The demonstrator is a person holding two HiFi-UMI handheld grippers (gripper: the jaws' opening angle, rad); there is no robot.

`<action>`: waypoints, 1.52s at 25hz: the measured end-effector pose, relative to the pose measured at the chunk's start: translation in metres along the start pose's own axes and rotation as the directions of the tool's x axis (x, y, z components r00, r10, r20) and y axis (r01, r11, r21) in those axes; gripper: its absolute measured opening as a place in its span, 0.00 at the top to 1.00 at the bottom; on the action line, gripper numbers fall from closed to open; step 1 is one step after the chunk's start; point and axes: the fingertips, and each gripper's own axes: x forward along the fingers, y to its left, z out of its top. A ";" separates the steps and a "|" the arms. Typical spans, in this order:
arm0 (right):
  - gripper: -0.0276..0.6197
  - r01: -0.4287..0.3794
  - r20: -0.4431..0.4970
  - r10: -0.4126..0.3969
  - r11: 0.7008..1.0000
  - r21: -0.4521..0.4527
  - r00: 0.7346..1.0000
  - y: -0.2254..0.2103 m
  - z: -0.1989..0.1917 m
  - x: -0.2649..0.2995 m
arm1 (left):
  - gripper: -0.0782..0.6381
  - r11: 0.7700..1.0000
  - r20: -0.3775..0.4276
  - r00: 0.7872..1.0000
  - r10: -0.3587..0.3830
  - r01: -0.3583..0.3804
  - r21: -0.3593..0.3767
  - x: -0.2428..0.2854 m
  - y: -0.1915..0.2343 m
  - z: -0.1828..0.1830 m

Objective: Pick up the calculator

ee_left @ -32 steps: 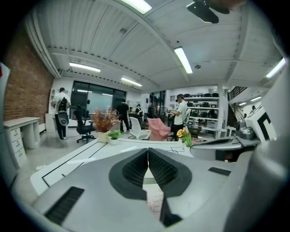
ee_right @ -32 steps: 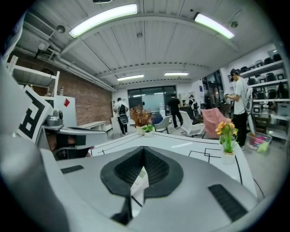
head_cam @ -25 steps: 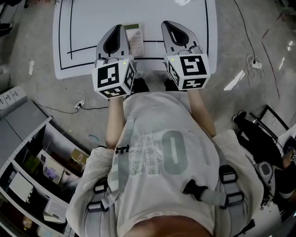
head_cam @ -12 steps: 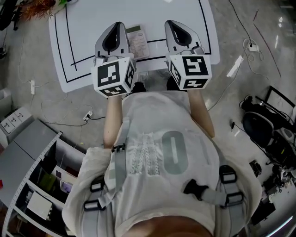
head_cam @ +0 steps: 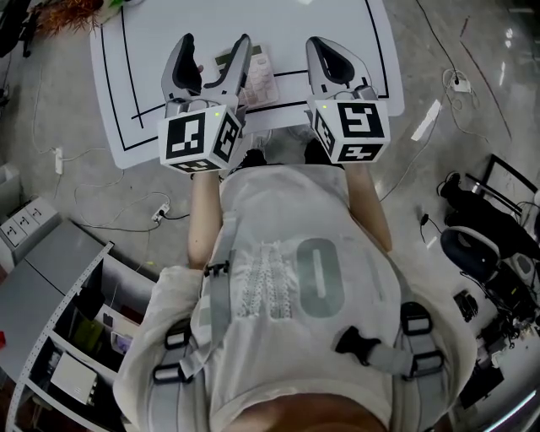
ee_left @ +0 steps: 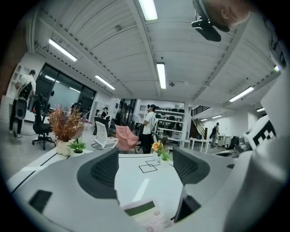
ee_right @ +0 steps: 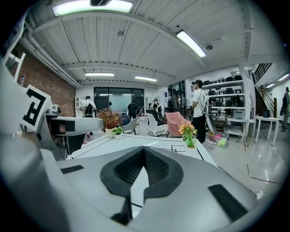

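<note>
The calculator (head_cam: pixel 261 80) lies flat on the white table (head_cam: pixel 337 17), near its front edge between my two grippers. In the head view the left gripper's right jaw covers part of the calculator. My left gripper (head_cam: pixel 213 52) hovers just over its left part, and its jaws are opening wide with nothing pressed between the pads. The left gripper view shows the calculator (ee_left: pixel 146 213) and its green display low down, beneath the spread left gripper (ee_left: pixel 146 167). My right gripper (head_cam: pixel 327 52) is shut and empty, to the right of the calculator. In its own view the right gripper (ee_right: pixel 144 170) has its pads together.
Black lines mark the table. A potted dried plant (ee_left: pixel 65 129) and a small flower pot (ee_left: pixel 158 152) stand at its far side. Cables and a power strip (head_cam: pixel 156 213) lie on the floor, with shelving (head_cam: pixel 59 337) at lower left. People and chairs fill the background.
The left gripper's jaws went from shut to wide open, and it lifted and turned slightly left over the calculator. The right gripper stayed nearly still.
</note>
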 end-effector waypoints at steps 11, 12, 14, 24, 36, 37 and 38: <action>0.95 -0.020 -0.007 0.020 1.000 -0.005 1.000 -0.002 -0.004 0.004 | 0.37 1.000 0.007 1.000 0.031 -0.031 -0.002 -0.002 0.019 -0.002; 0.95 -0.020 -0.008 0.020 1.000 -0.004 1.000 -0.004 -0.004 0.005 | 0.36 1.000 0.007 1.000 0.025 -0.025 0.000 -0.001 0.018 -0.002; 0.95 -0.022 -0.008 0.022 1.000 -0.002 1.000 -0.005 -0.004 0.004 | 0.35 1.000 -0.004 1.000 0.004 -0.004 -0.001 0.001 0.019 -0.004; 0.95 -0.051 -0.062 0.051 0.999 0.003 0.997 0.012 -0.018 0.008 | 0.35 0.977 -0.249 0.945 -0.210 0.215 -0.006 0.011 0.047 -0.047; 0.95 -0.041 -0.150 0.049 0.998 0.057 0.987 0.016 -0.044 0.014 | 0.35 0.848 -0.424 0.738 -0.524 0.405 -0.343 0.029 0.059 -0.114; 0.95 -0.038 -0.157 0.048 0.997 0.061 0.986 0.015 -0.047 0.015 | 0.35 0.843 -0.445 0.720 -0.534 0.412 -0.345 0.030 0.059 -0.119; 0.95 -0.036 -0.163 0.046 0.997 0.065 0.985 0.015 -0.050 0.016 | 0.35 0.838 -0.463 0.700 -0.543 0.420 -0.347 0.030 0.058 -0.124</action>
